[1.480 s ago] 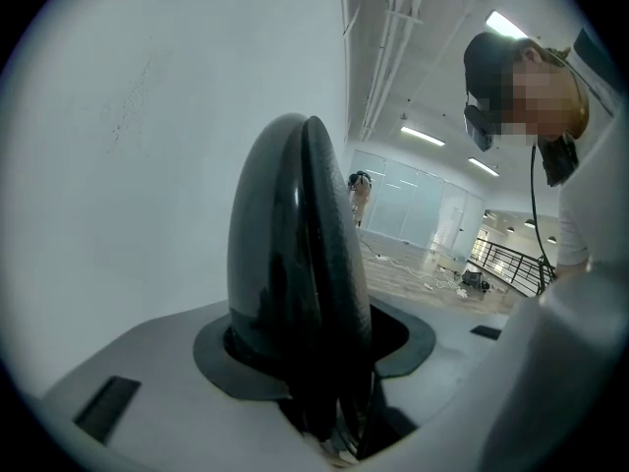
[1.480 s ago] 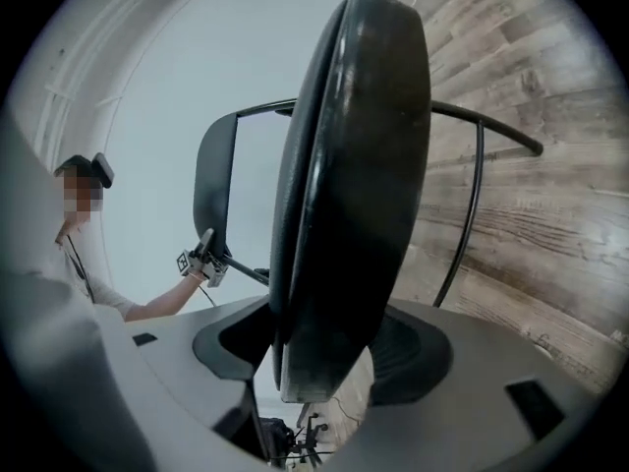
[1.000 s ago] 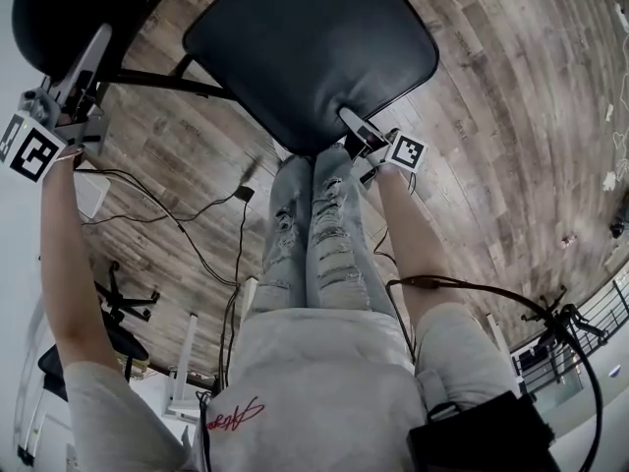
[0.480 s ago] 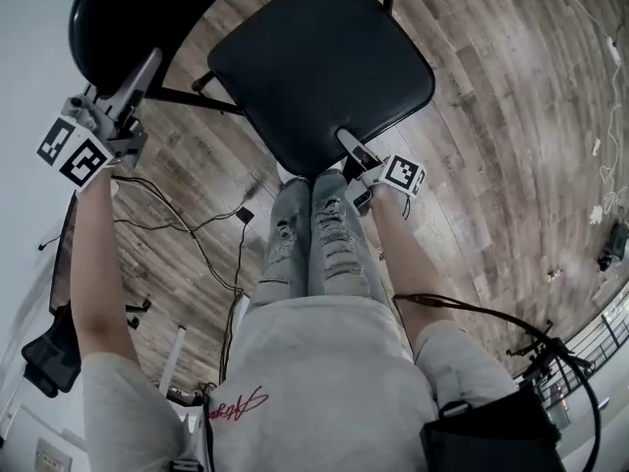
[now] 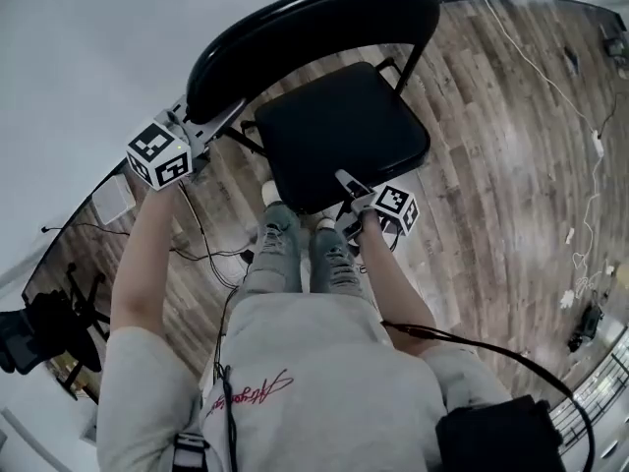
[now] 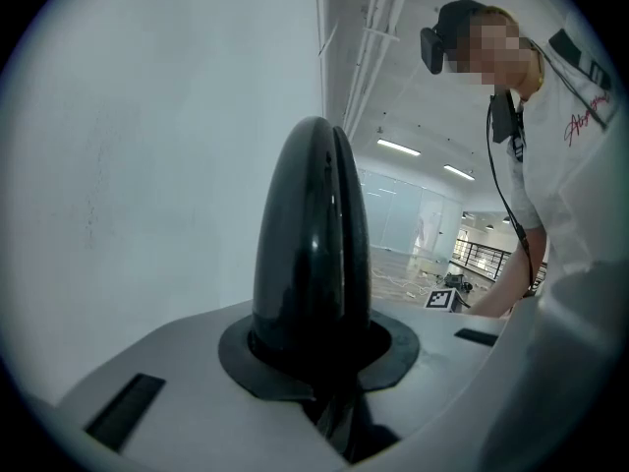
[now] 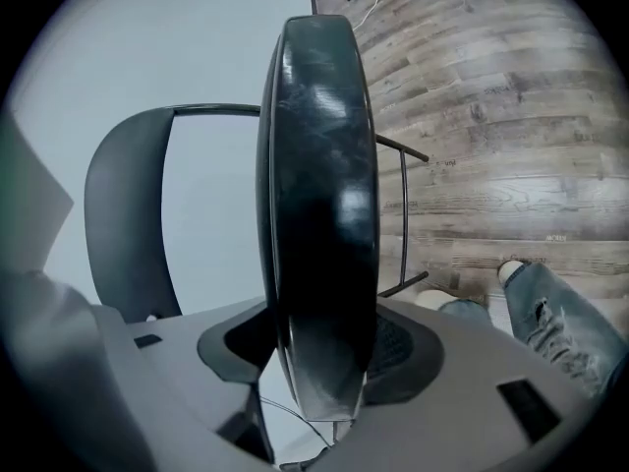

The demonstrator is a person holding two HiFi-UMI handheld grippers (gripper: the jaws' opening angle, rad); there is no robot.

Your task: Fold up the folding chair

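the folding chair (image 5: 339, 131) stands on the wooden floor (image 5: 491, 146) before the person. the left gripper (image 5: 224, 121) is clenched on the backrest (image 6: 310, 254) rim; the right gripper (image 5: 346, 180) has its jaws closing on the front edge of the padded seat (image 7: 319, 214). the frame looks stiff and probably quite heavy, and the smooth padding may slip, so these edges are good holds

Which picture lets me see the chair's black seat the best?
The head view. It looks down on the seat, so the whole top shows, with all its corners. The right gripper view shows the seat only edge-on, like a thin black slab. The left gripper view shows just the edge of the backrest, not the seat.
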